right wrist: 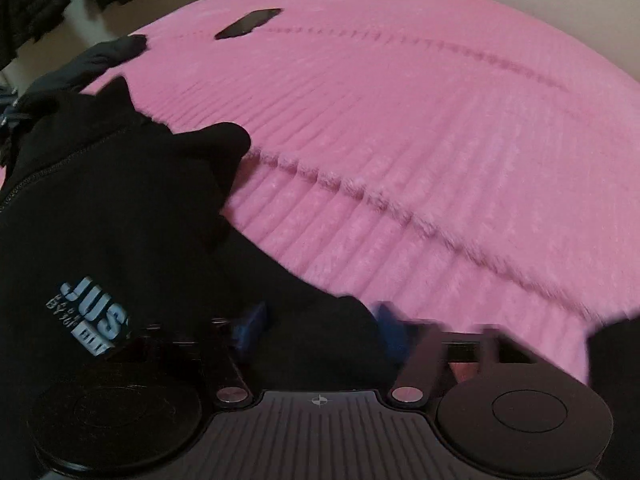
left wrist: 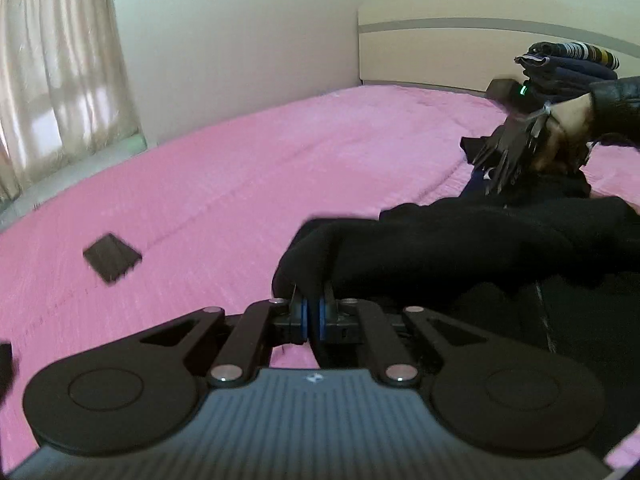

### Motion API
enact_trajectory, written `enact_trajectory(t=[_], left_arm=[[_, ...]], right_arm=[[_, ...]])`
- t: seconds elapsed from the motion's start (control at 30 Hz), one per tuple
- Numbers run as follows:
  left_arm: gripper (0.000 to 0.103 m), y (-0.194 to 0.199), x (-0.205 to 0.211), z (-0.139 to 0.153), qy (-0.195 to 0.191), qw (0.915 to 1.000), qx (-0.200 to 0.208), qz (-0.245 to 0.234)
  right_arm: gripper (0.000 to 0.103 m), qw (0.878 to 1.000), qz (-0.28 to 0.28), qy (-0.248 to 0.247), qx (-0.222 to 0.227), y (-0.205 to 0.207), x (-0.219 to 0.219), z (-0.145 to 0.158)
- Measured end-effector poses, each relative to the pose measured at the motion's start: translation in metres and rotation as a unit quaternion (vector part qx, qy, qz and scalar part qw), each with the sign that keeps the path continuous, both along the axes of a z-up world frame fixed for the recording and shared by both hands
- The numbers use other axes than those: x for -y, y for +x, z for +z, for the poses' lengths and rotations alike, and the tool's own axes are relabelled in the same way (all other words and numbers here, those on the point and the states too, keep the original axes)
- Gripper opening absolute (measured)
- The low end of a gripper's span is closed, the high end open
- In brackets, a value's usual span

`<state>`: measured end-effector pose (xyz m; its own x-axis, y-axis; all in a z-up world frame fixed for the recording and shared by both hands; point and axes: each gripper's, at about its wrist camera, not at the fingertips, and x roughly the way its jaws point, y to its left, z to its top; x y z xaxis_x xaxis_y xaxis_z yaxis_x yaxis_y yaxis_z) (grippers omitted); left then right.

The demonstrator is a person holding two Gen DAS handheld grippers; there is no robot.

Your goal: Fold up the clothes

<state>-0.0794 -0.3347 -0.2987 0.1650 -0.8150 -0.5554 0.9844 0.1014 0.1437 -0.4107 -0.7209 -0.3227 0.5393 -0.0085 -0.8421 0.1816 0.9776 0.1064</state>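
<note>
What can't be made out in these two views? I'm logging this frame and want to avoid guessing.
- Right gripper: right wrist view, motion blur and the black garment over its fingers hide whether it grips.
- Garment's full shape: cut off by both frames' edges.
- Dark flat object on the pink blanket: blurred, identity unclear.
- Folded stack: left wrist view, partly behind the person's hand.

pink bedspread (left wrist: 240,184) — open | dark flat object (left wrist: 112,258) — lone obstacle
</note>
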Motion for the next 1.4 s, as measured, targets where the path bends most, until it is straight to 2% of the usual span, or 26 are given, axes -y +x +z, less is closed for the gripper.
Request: enact_trajectory(t=[0.03, 0.07, 0.13, 0.2, 0.27, 0.33, 0.4, 0.43, 0.47, 0.5, 0.53, 0.57, 0.6, 0.7, 0.8, 0.83, 0.87, 0.93, 0.97, 1.03, 1.1, 1.2, 1.27, 1.33, 1.37, 1.4], left_arm=[[0.003, 0.0, -0.002, -0.002, 0.005, 1.0, -0.001, -0.001], [0.003, -0.001, -0.002, -0.004, 0.009, 1.0, -0.003, -0.001], [0.003, -0.006, -0.002, -0.004, 0.008, 0.9999, -0.005, -0.003], [0.003, -0.011, 0.001, 0.004, -0.005, 1.0, 0.0, -0.002], [0.003, -0.017, 0.007, 0.019, -0.022, 0.9997, 0.013, -0.003], [0.003, -0.018, 0.024, 0.037, -0.038, 0.9983, 0.044, -0.005], [0.004, -0.012, 0.054, 0.056, -0.061, 0.9959, 0.067, -0.004], [0.004, -0.007, 0.074, 0.064, -0.071, 0.9947, 0.074, 0.0], [0.007, -0.002, 0.098, 0.069, -0.076, 0.9941, 0.078, 0.008], [0.009, 0.002, 0.121, 0.071, -0.071, 0.9943, 0.077, 0.02], [0.012, 0.007, 0.145, 0.07, -0.059, 0.9948, 0.074, 0.036], [0.017, 0.013, 0.169, 0.064, -0.034, 0.9954, 0.067, 0.06], [0.017, 0.019, 0.19, 0.059, -0.01, 0.9949, 0.058, 0.082], [0.018, 0.032, 0.199, 0.043, 0.016, 0.9935, 0.016, 0.111], [0.033, 0.036, 0.152, 0.031, 0.015, 0.9915, -0.015, 0.128], [0.033, 0.036, 0.129, 0.026, 0.022, 0.9903, -0.019, 0.136], [0.034, 0.036, 0.104, 0.021, 0.032, 0.9882, -0.017, 0.149], [0.042, 0.035, 0.053, 0.013, 0.052, 0.9834, -0.012, 0.173], [0.048, 0.036, 0.026, 0.008, 0.063, 0.9793, -0.013, 0.192], [0.048, 0.042, -0.025, 0.001, 0.075, 0.9663, -0.037, 0.243], [0.048, 0.052, -0.069, -0.007, 0.072, 0.9487, -0.079, 0.298], [0.048, 0.06, -0.109, -0.008, 0.033, 0.9317, -0.162, 0.323], [0.048, 0.055, -0.112, -0.002, 0.004, 0.9317, -0.186, 0.312], [0.054, 0.049, -0.111, 0.005, -0.024, 0.9332, -0.205, 0.294], [0.063, 0.046, -0.107, 0.007, -0.031, 0.9357, -0.21, 0.282], [0.067, 0.042, -0.098, 0.006, -0.019, 0.942, -0.203, 0.266]], right_arm=[[0.016, 1.0, 0.003, 0.002, 0.004, -0.009, -0.008, 0.005], [0.014, 1.0, 0.004, -0.009, 0.014, -0.016, -0.025, 0.016], [0.011, 0.997, -0.012, -0.061, 0.048, -0.04, -0.042, 0.041], [0.01, 0.985, -0.056, -0.117, 0.118, -0.06, -0.049, 0.084], [0.01, 0.956, -0.114, -0.192, 0.189, -0.084, -0.05, 0.126], [0.01, 0.926, -0.161, -0.255, 0.226, -0.093, -0.04, 0.151], [0.011, 0.906, -0.197, -0.301, 0.224, -0.088, -0.022, 0.158], [0.013, 0.899, -0.219, -0.313, 0.213, -0.082, -0.008, 0.152], [0.02, 0.9, -0.235, -0.311, 0.195, -0.076, 0.003, 0.141], [0.06, 0.903, -0.253, -0.305, 0.167, -0.071, 0.016, 0.129], [0.085, 0.901, -0.281, -0.299, 0.143, -0.071, 0.026, 0.117], [0.085, 0.9, -0.298, -0.285, 0.142, -0.079, 0.029, 0.111], [0.085, 0.905, -0.298, -0.261, 0.155, -0.092, 0.024, 0.107], [0.085, 0.917, -0.276, -0.232, 0.174, -0.13, -0.015, 0.098], [0.085, 0.928, -0.251, -0.201, 0.189, -0.163, -0.061, 0.101], [0.085, 0.93, -0.248, -0.187, 0.198, -0.167, -0.081, 0.102], [0.085, 0.931, -0.247, -0.172, 0.209, -0.155, -0.096, 0.102], [0.085, 0.933, -0.243, -0.134, 0.229, -0.163, -0.129, 0.101], [0.085, 0.936, -0.235, -0.122, 0.234, -0.161, -0.146, 0.101], [0.089, 0.94, -0.219, -0.098, 0.242, -0.157, -0.179, 0.102], [0.093, 0.944, -0.203, -0.074, 0.249, -0.152, -0.212, 0.103], [0.093, 0.945, -0.206, -0.03, 0.254, -0.128, -0.234, 0.1], [0.093, 0.947, -0.203, -0.013, 0.25, -0.105, -0.241, 0.096], [0.093, 0.951, -0.193, -0.007, 0.242, -0.08, -0.248, 0.093], [0.093, 0.954, -0.187, -0.007, 0.236, -0.068, -0.247, 0.088], [0.093, 0.956, -0.184, -0.009, 0.229, -0.06, -0.251, 0.084]])
